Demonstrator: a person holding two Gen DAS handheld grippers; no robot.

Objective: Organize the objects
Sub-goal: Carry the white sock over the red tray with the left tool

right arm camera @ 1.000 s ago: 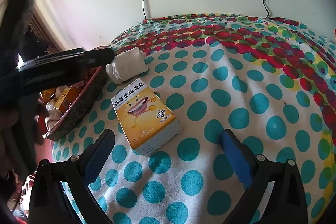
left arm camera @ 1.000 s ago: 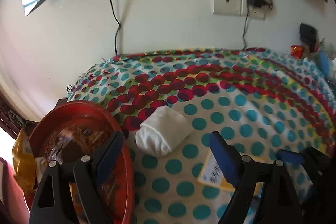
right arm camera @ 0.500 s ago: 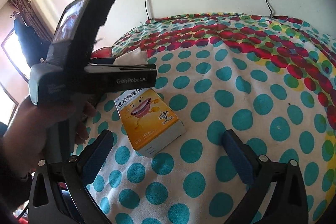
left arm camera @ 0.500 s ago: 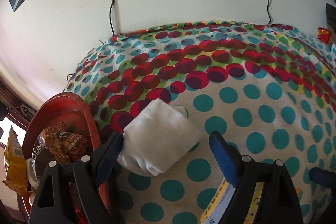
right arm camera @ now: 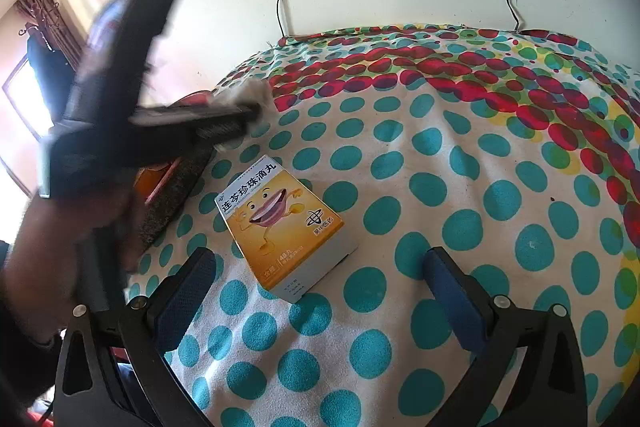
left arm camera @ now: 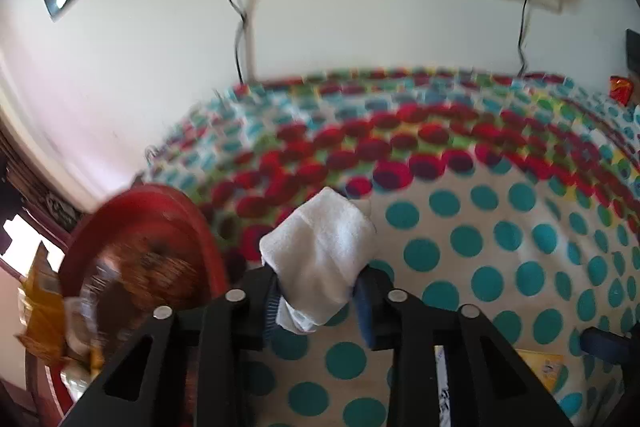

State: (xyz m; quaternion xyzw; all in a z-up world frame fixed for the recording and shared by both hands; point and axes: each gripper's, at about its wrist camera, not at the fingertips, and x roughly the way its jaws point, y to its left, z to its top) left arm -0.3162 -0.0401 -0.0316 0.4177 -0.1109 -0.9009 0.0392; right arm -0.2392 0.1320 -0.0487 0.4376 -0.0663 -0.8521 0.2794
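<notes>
The left hand-held gripper (left arm camera: 316,301) is closing and squeezing the white cloth (left arm camera: 320,259) beside the red tray (left arm camera: 168,199). The right hand-held gripper (right arm camera: 316,291) is staying wide open near the yellow box (right arm camera: 280,223).

The cloth (left arm camera: 460,227) showed teal dots on white, with red dots farther back. The folded towel (left arm camera: 324,247) was white, the tray (left arm camera: 140,203) red, the box (right arm camera: 280,223) orange.
</notes>
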